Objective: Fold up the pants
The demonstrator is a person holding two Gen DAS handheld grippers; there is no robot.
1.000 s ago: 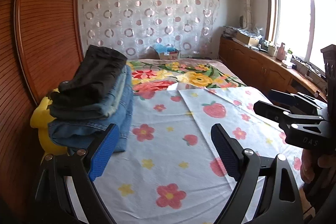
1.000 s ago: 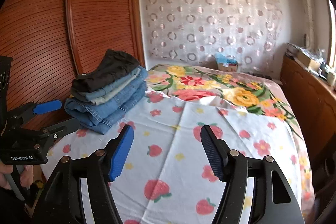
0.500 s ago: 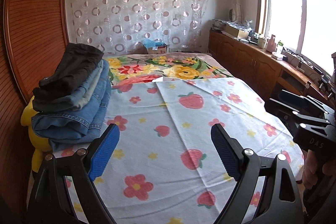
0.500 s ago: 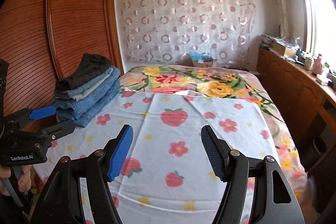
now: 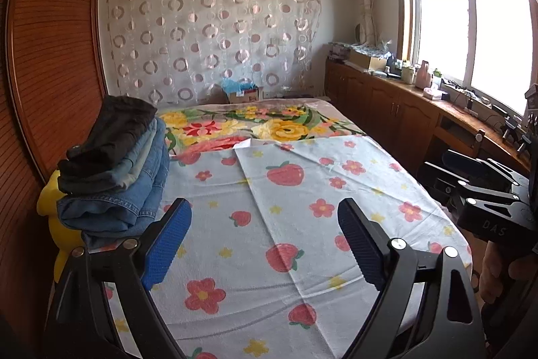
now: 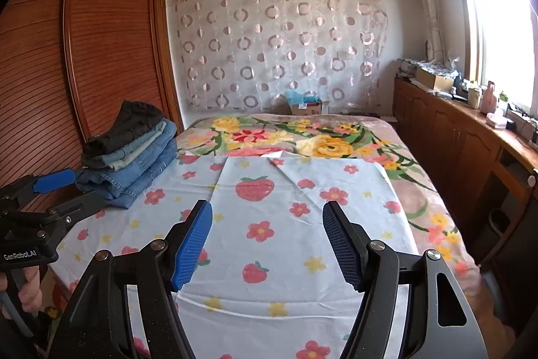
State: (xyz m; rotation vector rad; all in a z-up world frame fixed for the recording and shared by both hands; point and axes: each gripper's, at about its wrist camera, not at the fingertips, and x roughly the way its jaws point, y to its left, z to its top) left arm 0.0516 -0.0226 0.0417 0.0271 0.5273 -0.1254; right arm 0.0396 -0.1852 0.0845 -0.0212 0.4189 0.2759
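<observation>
A stack of folded pants [image 5: 117, 170] [image 6: 134, 153] sits at the left side of the bed, blue jeans below and a black pair on top. My left gripper [image 5: 264, 241] hovers open over the strawberry-print sheet [image 5: 285, 224], nothing between its blue pads. My right gripper [image 6: 267, 244] is open too, above the same sheet [image 6: 269, 224] and empty. Each gripper shows at the edge of the other's view: the right one [image 5: 470, 170] on the right, the left one [image 6: 50, 187] on the left, held by a hand [image 6: 23, 288].
A wooden wardrobe [image 6: 84, 63] lines the left side of the bed. A yellow soft toy [image 5: 57, 224] sits under the stack. Low wooden cabinets [image 5: 403, 110] with clutter run along the right under the window. A cardboard box [image 5: 242, 95] stands at the bed's far end.
Both grippers have drawn back from the bed and swung a little rightward, so the pants stack looks smaller and farther left. Both stay open and empty.
</observation>
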